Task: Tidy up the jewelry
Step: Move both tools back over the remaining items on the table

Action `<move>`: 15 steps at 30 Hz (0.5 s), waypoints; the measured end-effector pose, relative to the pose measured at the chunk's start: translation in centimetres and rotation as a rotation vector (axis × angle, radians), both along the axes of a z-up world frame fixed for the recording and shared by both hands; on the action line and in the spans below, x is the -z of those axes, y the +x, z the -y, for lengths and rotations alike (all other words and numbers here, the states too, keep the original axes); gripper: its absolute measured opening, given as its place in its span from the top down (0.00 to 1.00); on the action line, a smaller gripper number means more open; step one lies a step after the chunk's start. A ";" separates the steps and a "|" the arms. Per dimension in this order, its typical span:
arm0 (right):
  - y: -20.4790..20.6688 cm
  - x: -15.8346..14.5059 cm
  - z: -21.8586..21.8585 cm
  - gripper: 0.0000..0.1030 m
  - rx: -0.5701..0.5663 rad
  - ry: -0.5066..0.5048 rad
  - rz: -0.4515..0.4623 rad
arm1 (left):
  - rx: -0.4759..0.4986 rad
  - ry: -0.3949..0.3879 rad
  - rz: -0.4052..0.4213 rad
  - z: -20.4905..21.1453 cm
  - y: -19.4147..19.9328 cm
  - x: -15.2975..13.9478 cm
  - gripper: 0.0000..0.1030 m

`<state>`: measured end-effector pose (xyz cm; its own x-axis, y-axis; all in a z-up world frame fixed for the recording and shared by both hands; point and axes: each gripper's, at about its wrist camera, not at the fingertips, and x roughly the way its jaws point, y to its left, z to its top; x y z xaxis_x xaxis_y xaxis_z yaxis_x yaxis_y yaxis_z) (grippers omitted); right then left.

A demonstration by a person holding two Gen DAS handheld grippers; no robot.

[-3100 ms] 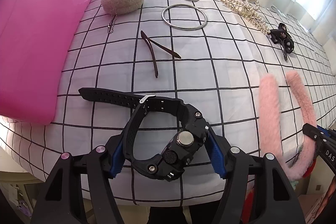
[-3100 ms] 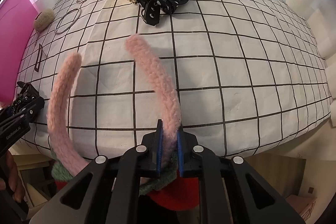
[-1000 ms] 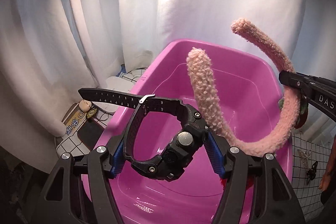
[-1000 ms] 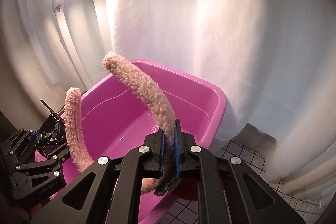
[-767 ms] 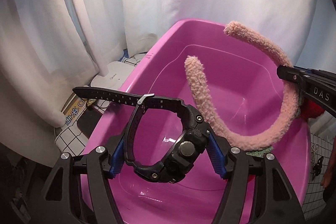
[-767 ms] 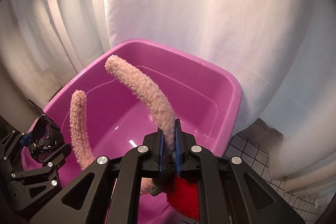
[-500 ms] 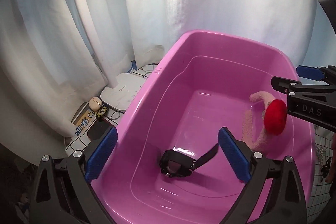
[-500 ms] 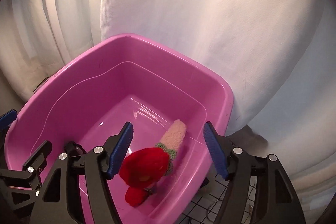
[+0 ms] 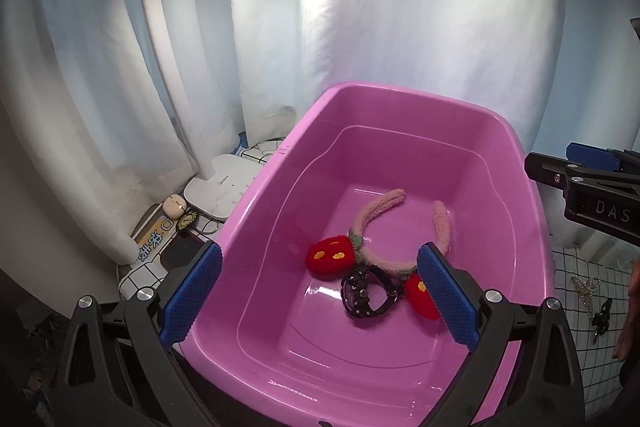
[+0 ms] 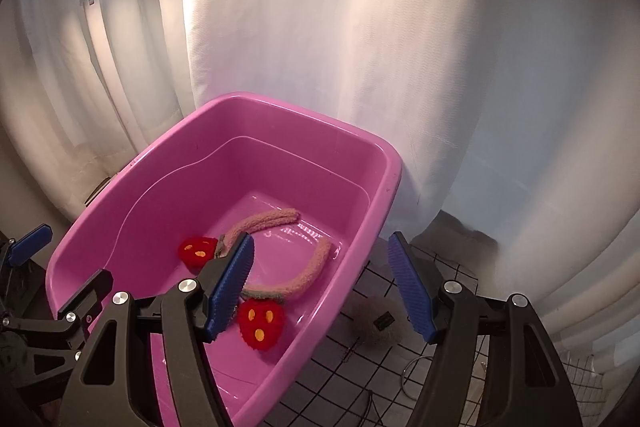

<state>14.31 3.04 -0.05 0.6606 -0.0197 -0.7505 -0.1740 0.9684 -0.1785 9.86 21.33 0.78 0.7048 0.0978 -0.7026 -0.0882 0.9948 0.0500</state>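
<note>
Headband in tub; both grippers wide, empty.

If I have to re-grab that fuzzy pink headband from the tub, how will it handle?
The headband keeps its arch lying down, so probably springy, not floppy. Fuzzy cover should grip well. The strawberry pompoms may swing, and the watch touching it could snag.

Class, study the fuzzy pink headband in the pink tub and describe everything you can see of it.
The headband is an open U-shaped arc covered in fuzzy pink fabric, with two red strawberry pompoms bearing yellow spots, each on a green leafy collar. It lies flat on the floor of the glossy pink tub, ends pointing toward the far wall. The black watch rests against its curved part between the strawberries. Neither open gripper touches it.
</note>
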 end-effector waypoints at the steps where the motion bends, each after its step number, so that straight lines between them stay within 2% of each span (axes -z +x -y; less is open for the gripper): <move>1: -0.8 -0.2 0.6 0.36 0.003 0.023 0.003 | 0.013 -0.006 0.004 0.5 -0.5 -0.2 0.07; 8: -8.1 -0.2 6.9 0.36 0.074 0.150 0.013 | 0.138 -0.076 0.045 5.6 -3.9 -1.7 0.06; 15: -15.8 0.4 16.7 0.36 0.283 0.161 0.022 | 0.302 -0.149 0.078 13.0 -7.0 -2.0 0.06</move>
<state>-1.53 -13.64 -0.50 0.6622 -0.0873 -0.7442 0.1082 0.9939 -0.0204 2.87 8.28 2.81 0.7384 -0.2234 -0.6363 0.2140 0.9724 -0.0931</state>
